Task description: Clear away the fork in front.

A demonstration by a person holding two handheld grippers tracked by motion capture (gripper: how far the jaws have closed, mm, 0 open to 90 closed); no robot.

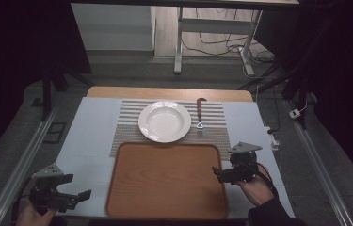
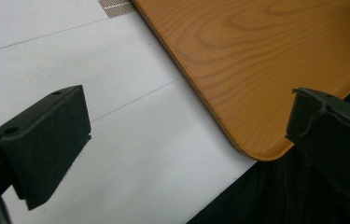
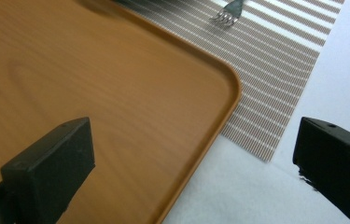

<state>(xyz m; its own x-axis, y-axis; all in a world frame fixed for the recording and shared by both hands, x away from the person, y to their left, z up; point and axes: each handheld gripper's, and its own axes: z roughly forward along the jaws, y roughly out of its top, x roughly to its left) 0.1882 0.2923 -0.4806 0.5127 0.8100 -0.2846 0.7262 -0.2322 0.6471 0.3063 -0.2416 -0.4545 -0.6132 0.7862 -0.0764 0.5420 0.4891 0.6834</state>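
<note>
Okay, both tongs sat low at my side of the table, nothing held. My left gripper [image 1: 73, 192] hovered off the near left corner of the wooden tray [image 1: 164, 181], jaws spread wide and empty; in the left gripper view the tray's rounded corner [image 2: 256, 84] lay between the jaws and ahead, over the white table cover [image 2: 130, 140]. My right gripper [image 1: 222, 175] was at the tray's right edge, about halfway along it, jaws also parted with nothing between them. In the right gripper view the tray's far right corner [image 3: 116, 93] ran up between the jaws, and the striped mat [image 3: 275, 74] showed past it.

The tray lay flat on the cover, its long axis across the table, left to right, near edge toward me. The white plate [image 1: 164, 121] sat on the mat just beyond the tray's far edge, apart from it as far as I could tell. The fork [image 1: 199, 113] lay right of the plate, handle pointing away, tines toward the tray.

Key relation: the tray sat between the two grippers, each tool at its own side. The right one was closer, practically at the rim; the left stood slightly off the corner. I judged a two-sided grip needed the left to close in first.
</note>
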